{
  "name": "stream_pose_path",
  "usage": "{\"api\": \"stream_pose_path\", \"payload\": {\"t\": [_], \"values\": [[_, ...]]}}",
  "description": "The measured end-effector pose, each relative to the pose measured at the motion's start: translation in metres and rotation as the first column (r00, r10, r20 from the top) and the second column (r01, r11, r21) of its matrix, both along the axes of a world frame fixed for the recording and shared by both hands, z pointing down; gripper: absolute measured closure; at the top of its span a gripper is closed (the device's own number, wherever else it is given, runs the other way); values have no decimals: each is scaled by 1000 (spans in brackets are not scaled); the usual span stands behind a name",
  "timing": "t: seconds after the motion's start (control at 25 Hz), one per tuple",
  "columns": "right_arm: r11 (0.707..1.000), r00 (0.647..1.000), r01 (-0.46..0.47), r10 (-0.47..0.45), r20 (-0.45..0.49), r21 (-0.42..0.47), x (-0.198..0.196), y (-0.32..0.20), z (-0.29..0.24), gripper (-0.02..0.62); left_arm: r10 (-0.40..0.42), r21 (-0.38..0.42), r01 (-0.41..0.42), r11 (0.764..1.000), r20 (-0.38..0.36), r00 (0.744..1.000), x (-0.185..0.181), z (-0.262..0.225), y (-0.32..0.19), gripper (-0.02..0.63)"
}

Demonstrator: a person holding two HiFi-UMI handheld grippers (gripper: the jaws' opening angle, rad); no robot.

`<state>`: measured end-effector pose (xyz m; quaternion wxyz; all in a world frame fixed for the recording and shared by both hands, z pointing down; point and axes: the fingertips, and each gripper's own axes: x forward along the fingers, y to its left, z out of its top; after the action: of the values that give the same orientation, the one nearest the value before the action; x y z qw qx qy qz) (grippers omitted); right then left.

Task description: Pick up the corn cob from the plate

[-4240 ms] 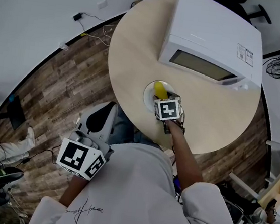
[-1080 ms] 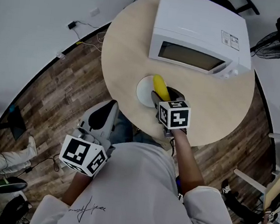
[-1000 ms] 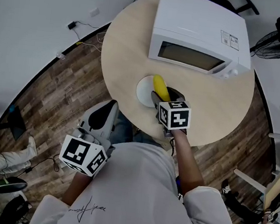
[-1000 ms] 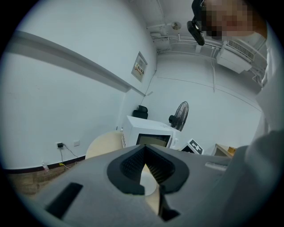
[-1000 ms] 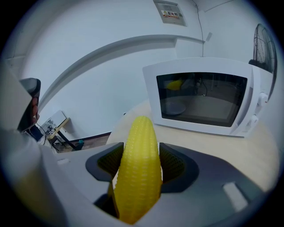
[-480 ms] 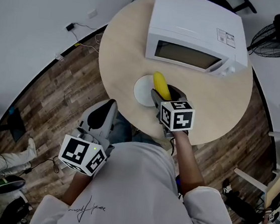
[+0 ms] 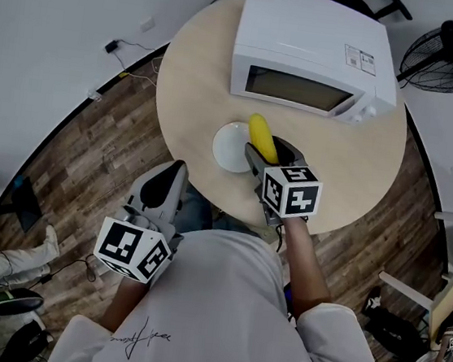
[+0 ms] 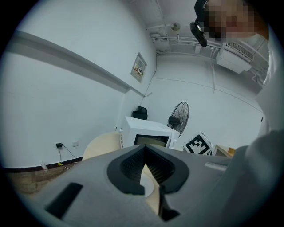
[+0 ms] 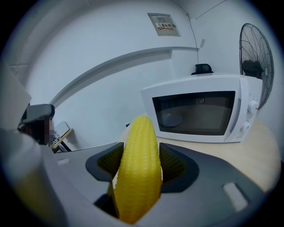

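Raised off the plate (image 7: 228, 153), corn cob (image 7: 262, 137) clamped in right gripper (image 7: 272, 151) jaws, base hidden; left gripper (image 7: 169, 179) jaws closed, beyond the worktop (image 7: 198, 74) edge.

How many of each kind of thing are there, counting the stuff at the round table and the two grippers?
Corn cob: 1
White plate: 1
White microwave: 1
Grippers: 2, the left gripper and the right gripper, which holds the corn cob
Total: 5
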<state>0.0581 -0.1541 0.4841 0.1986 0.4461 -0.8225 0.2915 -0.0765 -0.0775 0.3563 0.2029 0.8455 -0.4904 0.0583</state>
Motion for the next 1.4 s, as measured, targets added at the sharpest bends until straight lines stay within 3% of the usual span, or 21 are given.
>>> {"api": "stream_pose_path", "payload": {"t": [1.4], "values": [[992, 995, -7, -5, 98, 123, 3, 15, -69, 328, -35, 8, 35, 999, 2, 999, -15, 3, -1, 615]]}}
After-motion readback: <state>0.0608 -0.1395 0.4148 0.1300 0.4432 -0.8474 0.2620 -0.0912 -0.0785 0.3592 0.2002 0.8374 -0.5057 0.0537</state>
